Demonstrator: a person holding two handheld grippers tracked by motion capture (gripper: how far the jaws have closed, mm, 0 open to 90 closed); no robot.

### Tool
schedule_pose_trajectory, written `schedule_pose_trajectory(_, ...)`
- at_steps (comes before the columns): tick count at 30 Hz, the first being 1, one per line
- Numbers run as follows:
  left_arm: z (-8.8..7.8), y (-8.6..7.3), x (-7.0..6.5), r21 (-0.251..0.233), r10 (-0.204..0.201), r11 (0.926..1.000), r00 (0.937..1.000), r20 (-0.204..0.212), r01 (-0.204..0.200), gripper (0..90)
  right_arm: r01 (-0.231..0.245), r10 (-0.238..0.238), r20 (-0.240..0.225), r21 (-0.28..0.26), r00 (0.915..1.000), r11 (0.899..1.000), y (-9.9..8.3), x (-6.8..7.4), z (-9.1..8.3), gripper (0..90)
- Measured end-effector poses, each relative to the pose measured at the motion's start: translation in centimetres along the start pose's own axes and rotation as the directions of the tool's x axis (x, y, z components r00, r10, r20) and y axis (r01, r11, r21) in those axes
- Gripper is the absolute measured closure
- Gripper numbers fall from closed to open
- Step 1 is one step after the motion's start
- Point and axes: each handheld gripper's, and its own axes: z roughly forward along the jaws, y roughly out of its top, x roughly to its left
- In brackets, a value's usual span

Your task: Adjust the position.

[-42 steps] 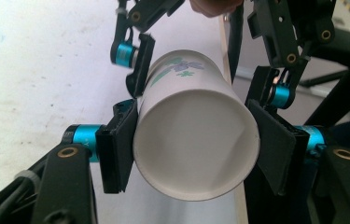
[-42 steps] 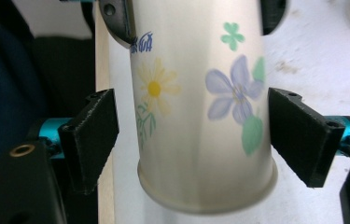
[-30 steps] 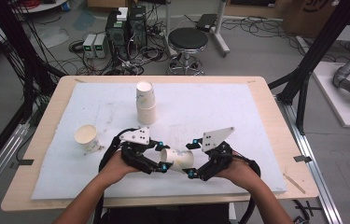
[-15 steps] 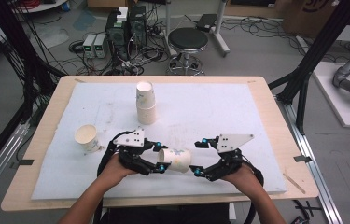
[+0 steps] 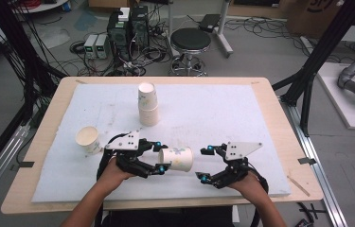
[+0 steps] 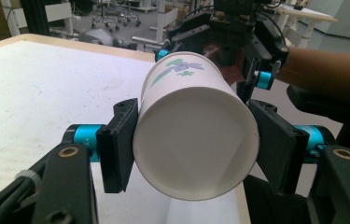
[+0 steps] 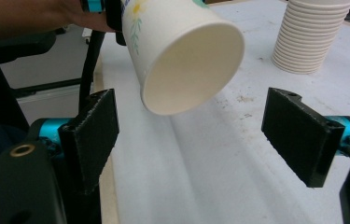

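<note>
A white paper cup (image 5: 176, 159) with a flower print lies on its side in the air, my left gripper (image 5: 158, 157) shut on it near its base. In the left gripper view the cup's base (image 6: 196, 140) faces the camera, and both pads (image 6: 119, 144) press its sides. My right gripper (image 5: 204, 164) stands open just right of the cup's mouth, apart from it. In the right gripper view the cup's open mouth (image 7: 182, 56) hangs above and between the wide-set jaws of my right gripper (image 7: 196, 135), which hold nothing.
A tall stack of paper cups (image 5: 147, 105) stands upside down at the middle back of the white foam mat (image 5: 241, 109); it is also in the right gripper view as the cup stack (image 7: 310, 35). A single upright cup (image 5: 88, 140) stands left of my left gripper. Bare mat lies to the right.
My right gripper has drawn back to the right from the cup's mouth, sunk a little and levelled out. The left gripper and its cup have stayed in place.
</note>
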Motion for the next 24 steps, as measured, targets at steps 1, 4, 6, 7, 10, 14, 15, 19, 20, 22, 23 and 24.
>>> schedule_pose_trajectory(1, 0.0, 0.0, -0.1, -0.008, 0.003, 1.0000, 1.0000, 0.002, -0.003, 36.5, -0.004, 0.004, 0.000, -0.003, 1.0000, 1.000, -0.1, 0.0, 0.0, 19.5)
schedule_pose_trajectory(4, 0.0, 0.1, -0.2, -0.027, 0.005, 0.9996, 0.9999, 0.015, -0.005, 36.4, -0.008, 0.007, -0.018, -0.020, 0.9998, 1.000, -0.2, -0.1, 0.0, 19.5)
schedule_pose_trajectory(6, 0.1, 0.2, -0.4, -0.031, 0.011, 0.9995, 0.9996, 0.026, -0.010, 36.4, -0.010, 0.009, -0.030, -0.031, 0.9995, 0.999, -0.3, -0.1, 0.0, 19.5)
schedule_pose_trajectory(7, 0.2, 0.2, -0.4, -0.029, 0.016, 0.9995, 0.9994, 0.032, -0.015, 36.5, -0.012, 0.010, -0.036, -0.036, 0.9993, 0.999, -0.3, -0.1, 0.1, 19.5)
schedule_pose_trajectory(10, 0.4, 0.3, -0.7, -0.031, 0.025, 0.9992, 0.9988, 0.042, -0.024, 36.4, -0.013, 0.011, -0.060, -0.045, 0.9981, 0.999, -0.3, -0.1, 0.3, 19.5)
schedule_pose_trajectory(14, 0.7, 0.4, -0.8, -0.041, 0.025, 0.9989, 0.9977, 0.062, -0.022, 36.5, -0.006, 0.002, -0.091, -0.040, 0.9958, 0.999, -0.1, 0.1, 0.8, 19.5)
schedule_pose_trajectory(15, 0.8, 0.4, -0.8, -0.046, 0.024, 0.9987, 0.9974, 0.068, -0.021, 36.5, -0.007, 0.003, -0.096, -0.043, 0.9954, 0.999, -0.1, 0.1, 0.9, 19.5)
schedule_pose_trajectory(19, 1.0, 0.4, -0.9, -0.054, 0.024, 0.9984, 0.9957, 0.090, -0.019, 36.5, -0.015, 0.008, -0.120, -0.059, 0.9928, 0.998, 0.0, 0.1, 1.1, 19.9)
schedule_pose_trajectory(20, 1.1, 0.4, -0.9, -0.059, 0.019, 0.9982, 0.9951, 0.097, -0.014, 36.5, -0.019, 0.011, -0.123, -0.064, 0.9924, 0.998, 0.0, 0.0, 1.2, 20.0)
schedule_pose_trajectory(22, 1.2, 0.4, -1.0, -0.062, 0.018, 0.9980, 0.9949, 0.099, -0.012, 36.5, -0.027, 0.016, -0.139, -0.081, 0.9901, 0.996, -0.1, 0.0, 1.2, 21.3)
schedule_pose_trajectory(23, 1.2, 0.4, -0.9, -0.065, 0.016, 0.9978, 0.9948, 0.100, -0.009, 36.5, -0.031, 0.018, -0.146, -0.088, 0.9891, 0.996, -0.1, -0.1, 1.2, 24.0)
schedule_pose_trajectory(24, 1.2, 0.4, -0.9, -0.070, 0.016, 0.9975, 0.9948, 0.101, -0.009, 36.5, -0.025, 0.009, -0.155, -0.104, 0.9878, 0.994, -0.1, -0.2, 1.2, 24.4)
